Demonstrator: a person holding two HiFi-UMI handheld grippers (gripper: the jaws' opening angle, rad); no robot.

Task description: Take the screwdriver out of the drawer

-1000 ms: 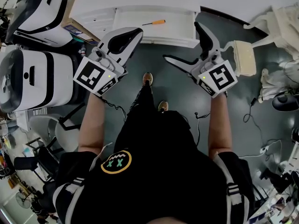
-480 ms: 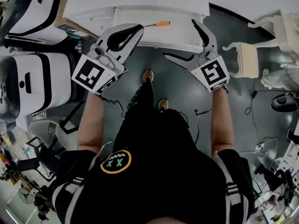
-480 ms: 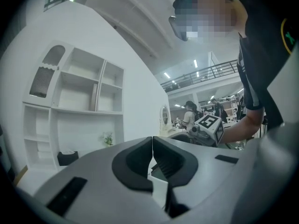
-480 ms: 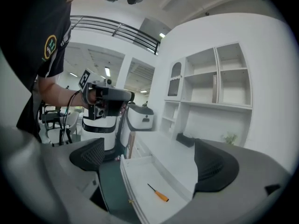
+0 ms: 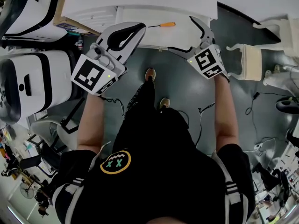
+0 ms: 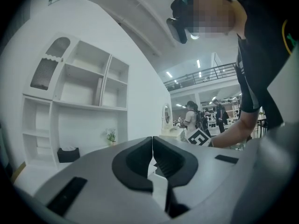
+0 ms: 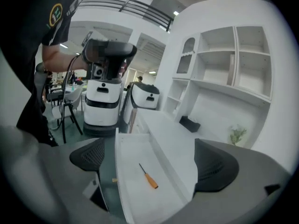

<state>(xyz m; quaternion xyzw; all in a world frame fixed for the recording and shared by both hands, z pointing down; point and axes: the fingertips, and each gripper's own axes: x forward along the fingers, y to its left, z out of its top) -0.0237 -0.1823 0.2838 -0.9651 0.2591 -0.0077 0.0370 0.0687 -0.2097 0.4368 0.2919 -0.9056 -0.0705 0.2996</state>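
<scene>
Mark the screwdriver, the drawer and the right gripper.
screwdriver (image 7: 152,181), right gripper view, on the orange handle.
drawer (image 7: 131,148), right gripper view, on its bare floor.
right gripper (image 5: 181,33), head view, midway between its open fingertips.

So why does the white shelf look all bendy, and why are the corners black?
Right gripper view: the wide lens bows the shelf unit and drawer, with dark corners, yet the screwdriver looks sharp. Left gripper view: same bulge and dark rim. Head view: the edges curve too.
</scene>
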